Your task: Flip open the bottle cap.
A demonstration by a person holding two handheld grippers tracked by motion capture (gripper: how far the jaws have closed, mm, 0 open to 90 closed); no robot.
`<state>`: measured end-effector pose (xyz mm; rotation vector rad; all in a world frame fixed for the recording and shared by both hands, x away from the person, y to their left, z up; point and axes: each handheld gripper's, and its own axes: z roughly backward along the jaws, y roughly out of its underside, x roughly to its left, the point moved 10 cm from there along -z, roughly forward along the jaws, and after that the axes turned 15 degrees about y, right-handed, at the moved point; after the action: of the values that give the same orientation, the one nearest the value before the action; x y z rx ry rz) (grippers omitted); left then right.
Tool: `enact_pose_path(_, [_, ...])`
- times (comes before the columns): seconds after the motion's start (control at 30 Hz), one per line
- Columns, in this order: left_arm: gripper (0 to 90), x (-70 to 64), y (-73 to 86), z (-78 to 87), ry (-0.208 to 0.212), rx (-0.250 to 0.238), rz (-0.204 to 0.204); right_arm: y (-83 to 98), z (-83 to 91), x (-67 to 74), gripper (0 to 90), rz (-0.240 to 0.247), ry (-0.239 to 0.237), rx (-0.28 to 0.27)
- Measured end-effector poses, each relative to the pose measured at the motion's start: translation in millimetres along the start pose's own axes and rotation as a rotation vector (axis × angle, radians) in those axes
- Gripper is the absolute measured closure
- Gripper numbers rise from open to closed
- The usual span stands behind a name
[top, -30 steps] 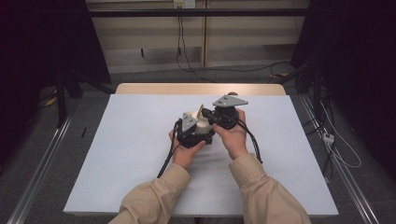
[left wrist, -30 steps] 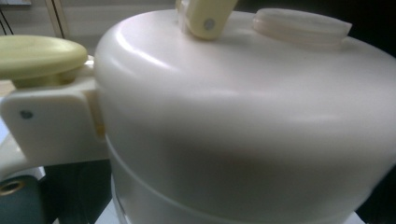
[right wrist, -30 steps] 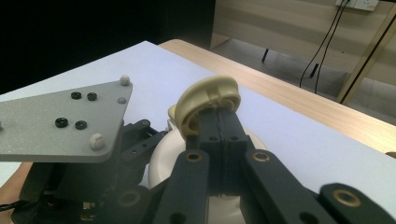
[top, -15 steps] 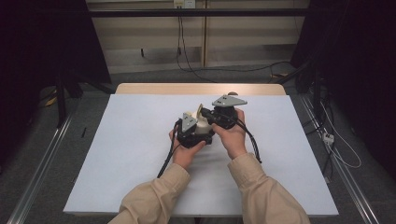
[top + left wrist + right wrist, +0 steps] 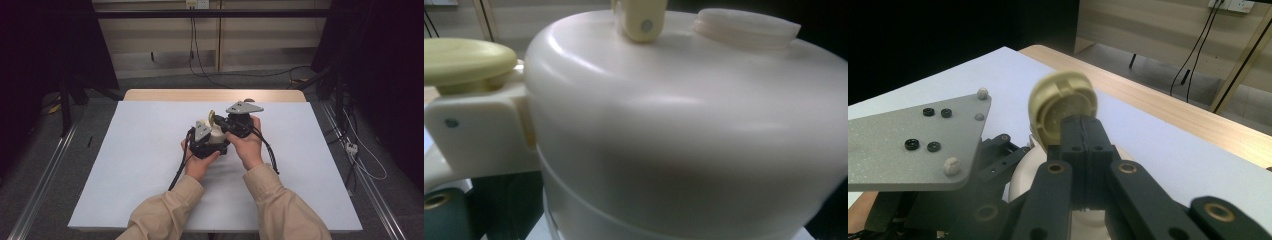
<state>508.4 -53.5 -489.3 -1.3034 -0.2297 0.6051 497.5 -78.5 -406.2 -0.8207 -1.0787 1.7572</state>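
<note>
A white round container (image 5: 217, 135) (image 5: 684, 130) with a pale yellow flip lid (image 5: 211, 118) (image 5: 1063, 105) is held up over the middle of the table. My left gripper (image 5: 209, 141) hugs the container from the near side, its jaws around the body, which looms very close in the left gripper view. A yellow lever (image 5: 466, 60) sits on a white bracket at the container's side. My right gripper (image 5: 220, 121) (image 5: 1081, 125) has its jaws pressed together, tips against the inner face of the raised lid. The left gripper's grey plate (image 5: 913, 145) lies beside them.
A white sheet (image 5: 140, 165) covers the table, with a wooden strip (image 5: 165, 95) bare along the far edge. Cables (image 5: 372, 172) lie on the floor to the right, and metal rails (image 5: 40, 190) run along both sides of the table.
</note>
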Motion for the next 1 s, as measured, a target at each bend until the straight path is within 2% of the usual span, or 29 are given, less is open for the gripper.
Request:
enact_pose_path(0.6, [4.9, -0.4, -0.4, -0.2, 0.002, -0.006, 0.007, 0.1, -2.9, 3.1, 89.2, 0.002, -0.005, 0.003])
enact_pose_path(0.77, [4.8, -0.5, -0.4, -0.3, -0.001, -0.01, 0.012, -0.4, -2.1, 2.7, 84.4, -0.002, -0.011, 0.001])
enact_pose_path(1.0, [4.6, 0.0, 0.0, 0.5, 0.001, -0.004, 0.006, -0.5, -0.9, -0.4, 71.5, -0.006, -0.004, 0.003])
